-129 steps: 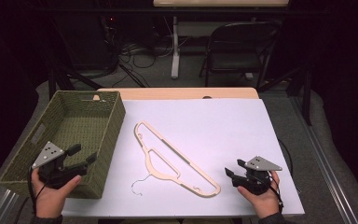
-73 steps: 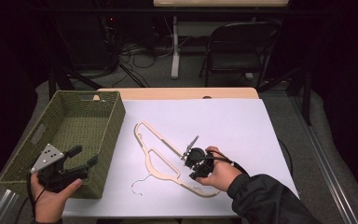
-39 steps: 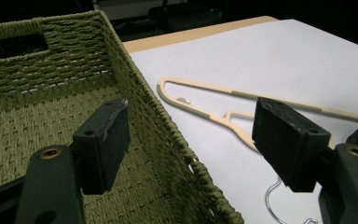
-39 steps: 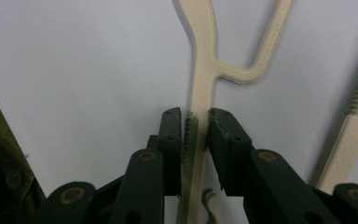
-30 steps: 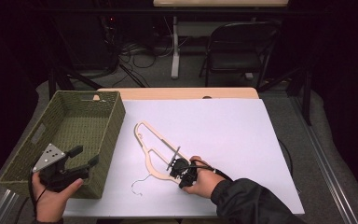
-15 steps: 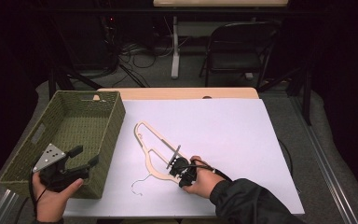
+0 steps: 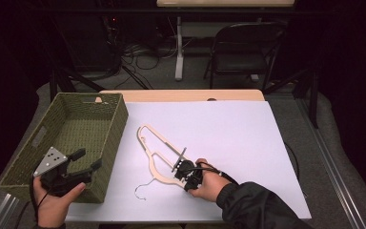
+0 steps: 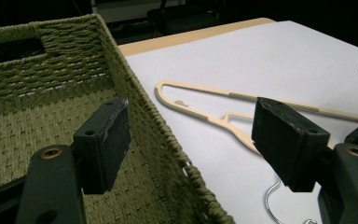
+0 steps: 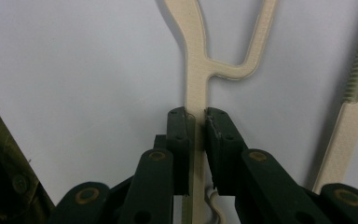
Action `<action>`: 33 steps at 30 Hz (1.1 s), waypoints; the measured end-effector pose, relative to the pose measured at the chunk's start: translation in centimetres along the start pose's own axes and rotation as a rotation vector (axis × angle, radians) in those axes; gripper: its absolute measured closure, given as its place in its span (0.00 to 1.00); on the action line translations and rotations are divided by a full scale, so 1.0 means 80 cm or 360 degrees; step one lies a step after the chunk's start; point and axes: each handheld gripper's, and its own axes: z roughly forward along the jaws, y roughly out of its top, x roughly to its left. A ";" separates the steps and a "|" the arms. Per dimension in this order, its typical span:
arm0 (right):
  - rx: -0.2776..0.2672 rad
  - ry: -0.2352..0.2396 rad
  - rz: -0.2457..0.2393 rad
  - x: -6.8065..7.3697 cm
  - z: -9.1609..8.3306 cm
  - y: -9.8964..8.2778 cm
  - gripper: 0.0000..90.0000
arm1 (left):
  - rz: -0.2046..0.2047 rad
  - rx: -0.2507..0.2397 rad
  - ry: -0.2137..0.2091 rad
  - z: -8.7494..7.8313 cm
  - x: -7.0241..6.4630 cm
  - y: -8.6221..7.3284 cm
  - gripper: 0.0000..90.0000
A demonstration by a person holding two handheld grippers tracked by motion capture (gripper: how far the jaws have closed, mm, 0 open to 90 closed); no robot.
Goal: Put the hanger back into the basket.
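One flat cream-coloured wooden clothes hanger with a thin metal hook lies on the white sheet that covers the table, just right of the one woven olive-green rectangular basket. The hanger's long end points up and left toward the basket; its hook end lies nearer the person.

Two grippers are in play — one per hand. The right gripper is down on the hanger's neck, and its two black jaws have just been closing; in the right gripper view the pads press on the cream bar from both sides, the bar running straight up between them to where it forks.

The left gripper hovers over the near right corner of the basket, held in the left hand. In the left gripper view its two jaws stand wide apart with nothing between them — the basket's rim and the hanger lie beyond.
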 end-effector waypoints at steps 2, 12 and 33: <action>-0.0019 0.0031 0.0001 -0.002 -0.003 -0.001 0.89 | 0.0008 -0.0002 -0.0005 0.000 -0.002 0.001 0.32; -0.0072 0.0157 -0.0051 -0.013 -0.024 -0.016 0.89 | 0.0146 0.0020 -0.0186 0.019 -0.050 0.006 0.33; -0.0065 0.0249 -0.0157 -0.030 -0.050 -0.054 0.89 | 0.0342 0.0321 -0.0298 0.130 -0.104 -0.050 0.39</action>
